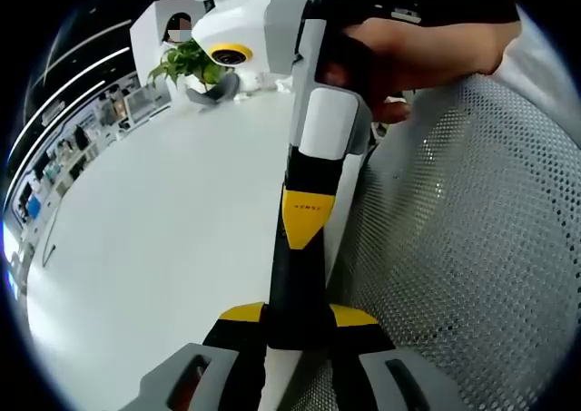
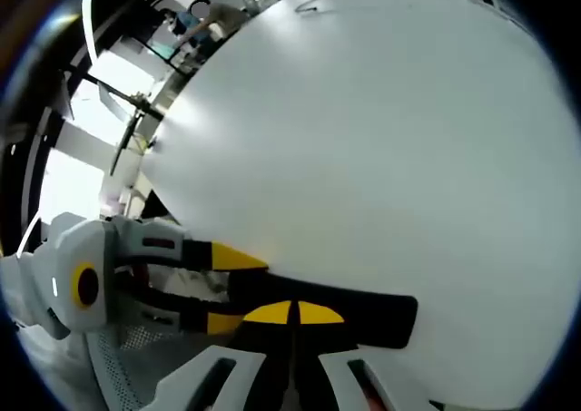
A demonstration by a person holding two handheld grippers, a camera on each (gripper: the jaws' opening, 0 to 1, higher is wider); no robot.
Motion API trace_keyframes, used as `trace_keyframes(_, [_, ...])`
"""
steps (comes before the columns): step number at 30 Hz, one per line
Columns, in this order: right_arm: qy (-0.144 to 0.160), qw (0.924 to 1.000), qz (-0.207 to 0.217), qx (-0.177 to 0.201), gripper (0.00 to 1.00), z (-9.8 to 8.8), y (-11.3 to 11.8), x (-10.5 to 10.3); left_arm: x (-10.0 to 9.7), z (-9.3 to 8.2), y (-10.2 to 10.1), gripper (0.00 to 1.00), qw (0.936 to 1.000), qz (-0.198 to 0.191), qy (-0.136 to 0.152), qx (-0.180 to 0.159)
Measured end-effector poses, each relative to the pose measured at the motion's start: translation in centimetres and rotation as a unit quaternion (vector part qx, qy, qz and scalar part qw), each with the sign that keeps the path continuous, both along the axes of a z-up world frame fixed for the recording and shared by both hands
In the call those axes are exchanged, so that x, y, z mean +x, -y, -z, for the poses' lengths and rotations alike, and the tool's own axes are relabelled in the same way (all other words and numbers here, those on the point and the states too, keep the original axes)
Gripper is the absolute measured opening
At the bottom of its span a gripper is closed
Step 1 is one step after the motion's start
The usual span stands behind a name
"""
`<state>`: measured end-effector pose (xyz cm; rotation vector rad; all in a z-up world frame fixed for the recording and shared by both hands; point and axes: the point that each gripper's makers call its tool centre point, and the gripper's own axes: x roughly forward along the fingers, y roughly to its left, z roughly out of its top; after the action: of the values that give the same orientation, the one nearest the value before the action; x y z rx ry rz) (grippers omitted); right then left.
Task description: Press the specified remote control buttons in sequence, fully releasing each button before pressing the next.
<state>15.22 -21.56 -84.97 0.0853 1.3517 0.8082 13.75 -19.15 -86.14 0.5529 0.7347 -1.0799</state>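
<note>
A long black remote [image 1: 295, 284] runs up the middle of the left gripper view, and my left gripper [image 1: 298, 316] is shut on its near end, one yellow-tipped jaw on each side. My right gripper [image 1: 304, 216], held by a hand [image 1: 408, 48], comes down from the top, its yellow tip resting against the remote's face. In the right gripper view the remote [image 2: 363, 307] lies crosswise just beyond my right gripper [image 2: 292, 313], whose yellow tips are shut together against it. The left gripper [image 2: 227, 288] holds the remote from the left. The buttons are hidden.
A broad white table [image 1: 163, 220] spreads to the left, with a potted plant [image 1: 186, 62] at its far end. A grey mesh chair back [image 1: 472, 248] stands close on the right. The table [image 2: 381, 130] also spreads across the right gripper view.
</note>
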Motion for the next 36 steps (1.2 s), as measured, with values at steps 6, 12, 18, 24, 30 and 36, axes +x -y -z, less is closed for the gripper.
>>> trace_keyframes(6, [-0.004,1.0,0.007,0.003,0.0,0.09,0.03,0.08,0.0,0.01,0.0,0.25,1.0,-0.001,0.0,0.0])
trace_keyframes(12, [0.017,0.9998,-0.004,0.001,0.0,0.03,-0.06,-0.02,0.02,0.0,0.0,0.25,1.0,-0.002,0.0,-0.001])
trace_keyframes(18, [0.028,0.9995,-0.016,-0.005,0.0,0.13,-0.07,0.14,0.05,-0.01,-0.01,0.25,1.0,-0.005,-0.002,-0.003])
trace_keyframes(24, [0.034,0.9992,-0.02,-0.007,0.0,0.15,-0.14,0.21,0.08,-0.04,-0.01,0.25,1.0,-0.007,-0.003,-0.005])
trace_keyframes(30, [0.033,0.999,-0.027,-0.008,0.0,0.03,-0.14,0.2,0.07,-0.03,-0.01,0.25,1.0,-0.006,-0.001,-0.004])
trace_keyframes(36, [0.038,0.9983,-0.041,-0.015,0.0,-0.02,-0.21,0.06,0.04,-0.05,0.0,0.25,1.0,-0.005,-0.001,-0.004])
